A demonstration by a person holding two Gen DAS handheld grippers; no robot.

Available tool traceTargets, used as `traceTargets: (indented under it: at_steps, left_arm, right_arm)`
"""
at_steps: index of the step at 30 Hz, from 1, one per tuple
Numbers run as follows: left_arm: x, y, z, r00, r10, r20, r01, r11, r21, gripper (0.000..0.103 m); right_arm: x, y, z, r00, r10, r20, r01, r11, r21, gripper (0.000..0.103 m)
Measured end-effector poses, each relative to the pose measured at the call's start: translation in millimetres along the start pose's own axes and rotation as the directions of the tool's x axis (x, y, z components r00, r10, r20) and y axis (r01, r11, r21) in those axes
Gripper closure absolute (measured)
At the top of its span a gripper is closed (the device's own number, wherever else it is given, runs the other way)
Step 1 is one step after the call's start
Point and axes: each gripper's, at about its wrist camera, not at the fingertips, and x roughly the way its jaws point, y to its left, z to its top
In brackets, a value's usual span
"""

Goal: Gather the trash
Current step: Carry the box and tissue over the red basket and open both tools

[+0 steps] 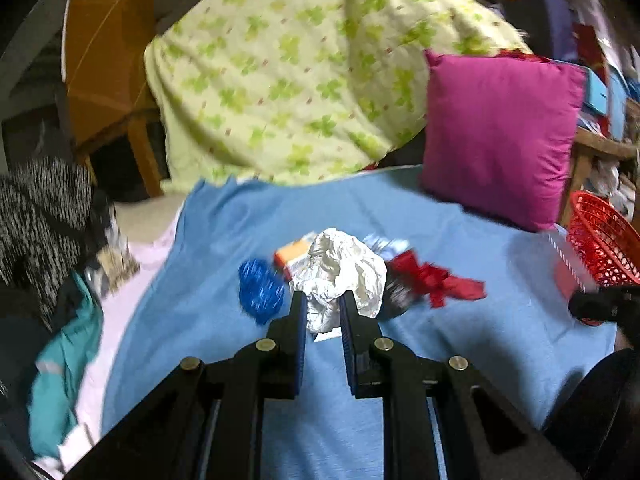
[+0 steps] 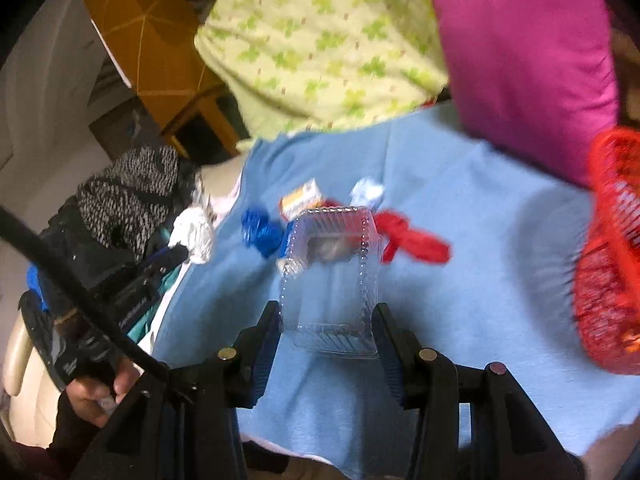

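L hand-held gripper (image 1: 323, 312) pinches a crumpled foil ball (image 1: 340, 276); R hand-held gripper (image 2: 326, 320) clamps a clear plastic clamshell box (image 2: 330, 276) by its sides. Both are held above the blue sheet (image 1: 208, 248), prob. for the red basket (image 2: 612, 248) at right. Blue wrapper (image 2: 260, 232), red wrapper (image 2: 412, 240) & small carton (image 2: 300, 198) lie on the sheet.

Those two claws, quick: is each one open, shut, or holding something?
Left gripper: shut on crumpled foil ball.
Right gripper: shut on clear plastic box.
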Motion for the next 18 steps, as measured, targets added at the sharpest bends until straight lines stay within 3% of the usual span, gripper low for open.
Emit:
traceTargets:
  at_steps: [10, 18]
  left_arm:
    - [-49, -61, 45, 0.994, -0.037, 0.104, 0.026, 0.994, 0.105, 0.086]
    - [-65, -111, 68, 0.986, -0.083, 0.147, 0.055, 0.982, 0.18, 0.086]
  right_arm:
    - [-83, -9, 15, 0.982, -0.086, 0.166, 0.088, 0.996, -0.005, 0.054]
    - [-131, -41, 16, 0.957, -0.142, 0.254, 0.134, 0.99, 0.049, 0.054]
